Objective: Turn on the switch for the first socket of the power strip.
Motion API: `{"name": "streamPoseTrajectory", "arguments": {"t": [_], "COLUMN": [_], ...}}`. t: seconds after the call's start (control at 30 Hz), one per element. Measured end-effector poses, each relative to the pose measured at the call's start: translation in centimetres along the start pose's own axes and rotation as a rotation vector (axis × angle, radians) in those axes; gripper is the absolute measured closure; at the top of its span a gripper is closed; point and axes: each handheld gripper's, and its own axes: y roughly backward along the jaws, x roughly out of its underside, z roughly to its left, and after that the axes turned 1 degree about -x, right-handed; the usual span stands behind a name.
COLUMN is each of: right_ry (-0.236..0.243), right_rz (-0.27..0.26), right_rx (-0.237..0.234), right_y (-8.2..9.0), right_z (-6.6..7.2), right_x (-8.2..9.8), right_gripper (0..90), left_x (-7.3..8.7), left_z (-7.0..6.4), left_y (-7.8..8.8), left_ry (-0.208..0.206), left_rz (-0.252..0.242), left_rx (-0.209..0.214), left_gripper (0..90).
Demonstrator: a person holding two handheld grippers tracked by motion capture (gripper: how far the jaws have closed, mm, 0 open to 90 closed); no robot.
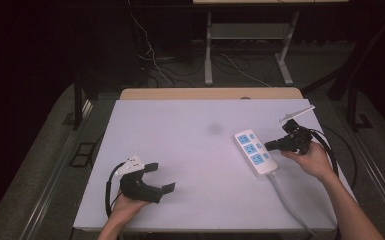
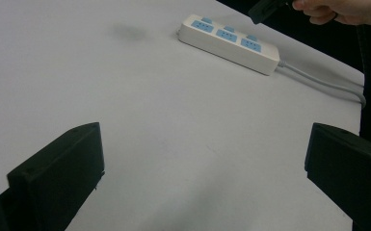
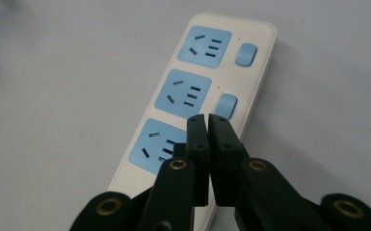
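Jaws pressed together with nothing between them: that is how you hold your right gripper [image 3: 207, 118], its tips poised over the power strip [image 3: 197, 101], probably so the narrow point can push 1 of the 3 blue switches (whether it touches yet is hard to tell). The strip lies flat on the right half of the white table [image 1: 180, 130], its cord running toward you. Your left gripper [image 1: 152, 177] rests well apart, jaws spread wide and empty. Beyond the table the room is dark, with cables on the floor.
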Motion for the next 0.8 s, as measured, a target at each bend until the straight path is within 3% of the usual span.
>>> {"name": "streamPoseTrajectory", "arguments": {"t": [0.3,0.8], "right_ry": [-0.020,-0.024], "right_rz": [0.004,0.003], "right_rx": [-0.007,-0.034], "right_y": [-0.6,-1.3], "right_z": [-0.6,-0.4], "right_x": [1.0,1.2], "right_gripper": [89.4,89.3], "left_x": [0.0,0.0], "left_z": [0.0,0.0], "left_y": [0.0,0.0], "left_ry": [0.000,-0.001], "left_rz": [0.002,0.002], "left_rx": [0.001,-0.001], "left_gripper": [0.0,0.0]}}
